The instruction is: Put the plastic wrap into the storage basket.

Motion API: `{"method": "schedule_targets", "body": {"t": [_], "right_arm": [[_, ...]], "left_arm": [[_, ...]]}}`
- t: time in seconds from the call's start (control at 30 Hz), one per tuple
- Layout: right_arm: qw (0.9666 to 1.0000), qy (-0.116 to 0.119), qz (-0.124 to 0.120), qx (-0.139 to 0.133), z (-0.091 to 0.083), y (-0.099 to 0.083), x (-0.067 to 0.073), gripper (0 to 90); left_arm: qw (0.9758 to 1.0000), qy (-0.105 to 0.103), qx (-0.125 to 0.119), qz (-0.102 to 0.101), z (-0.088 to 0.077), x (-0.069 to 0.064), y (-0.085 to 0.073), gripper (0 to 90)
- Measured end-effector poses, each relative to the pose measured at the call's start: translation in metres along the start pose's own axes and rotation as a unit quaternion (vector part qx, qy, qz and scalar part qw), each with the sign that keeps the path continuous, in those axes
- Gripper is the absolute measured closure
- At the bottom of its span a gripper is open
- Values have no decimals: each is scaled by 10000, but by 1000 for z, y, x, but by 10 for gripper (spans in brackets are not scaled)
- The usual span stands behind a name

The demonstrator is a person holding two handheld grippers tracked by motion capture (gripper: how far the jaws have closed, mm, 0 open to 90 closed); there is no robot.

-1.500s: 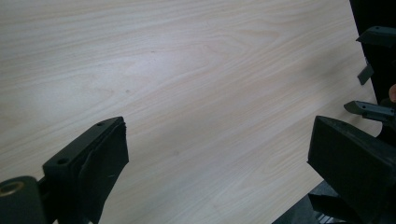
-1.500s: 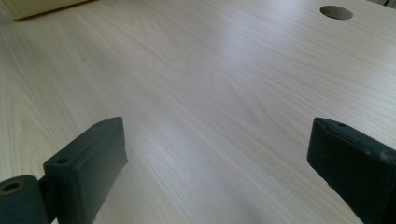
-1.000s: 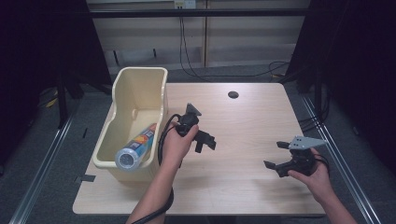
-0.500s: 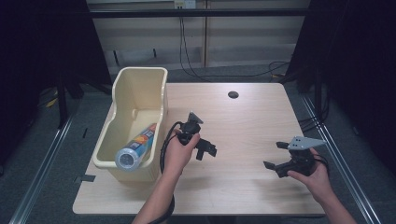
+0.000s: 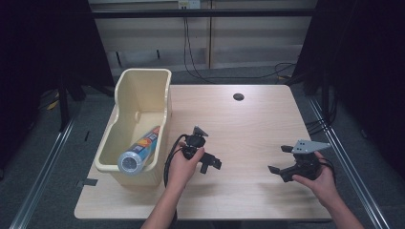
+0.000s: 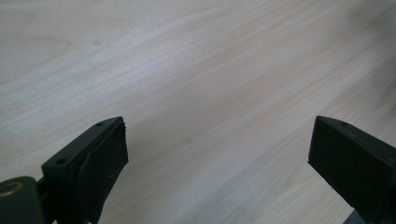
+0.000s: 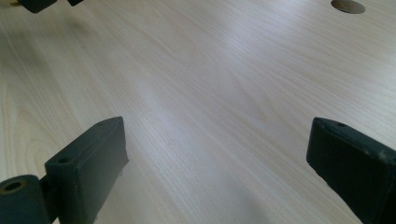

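Pale wood makes the worktop [image 5: 248, 124], and both grippers sit low over its front half. The left gripper [image 5: 210, 163] is held in the person's left hand [image 5: 184, 164], near the middle of the worktop and just beside the right wall of the cream plastic bin [image 5: 143, 95]. Its jaws stand wide apart in the left gripper view, with nothing between them — bare wood grain lies below. A black cable [image 5: 168, 160] loops from this gripper toward the bin side.

The right gripper [image 5: 279, 160] is in the right hand [image 5: 319, 179] near the front right corner, well apart from the left one. It carries a grey three-cornered plate [image 5: 309, 145] on top. In the right gripper view its jaws are also spread wide and hold nothing; the round hole [image 7: 348, 6] of the worktop appears at the top right of that view.

Inside the bin lies a can [image 5: 138, 155] with a blue, orange and white label, on its side, its silver end turned to the front — it rests against the bin's right wall. Neither gripper touches the can or the bin.
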State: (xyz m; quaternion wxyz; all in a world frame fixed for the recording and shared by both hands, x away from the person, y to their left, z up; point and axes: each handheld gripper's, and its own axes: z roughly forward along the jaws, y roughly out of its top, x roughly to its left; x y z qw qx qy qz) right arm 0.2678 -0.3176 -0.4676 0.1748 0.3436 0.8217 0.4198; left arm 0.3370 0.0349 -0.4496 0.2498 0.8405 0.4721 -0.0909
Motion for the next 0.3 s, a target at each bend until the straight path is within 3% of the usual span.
{"method": "schedule_targets", "body": {"t": [0.3], "right_arm": [[9999, 33, -76, 100, 4, -1, 2, 47]], "left_arm": [[9998, 40, 15, 171, 4, -2, -9, 48]]}}
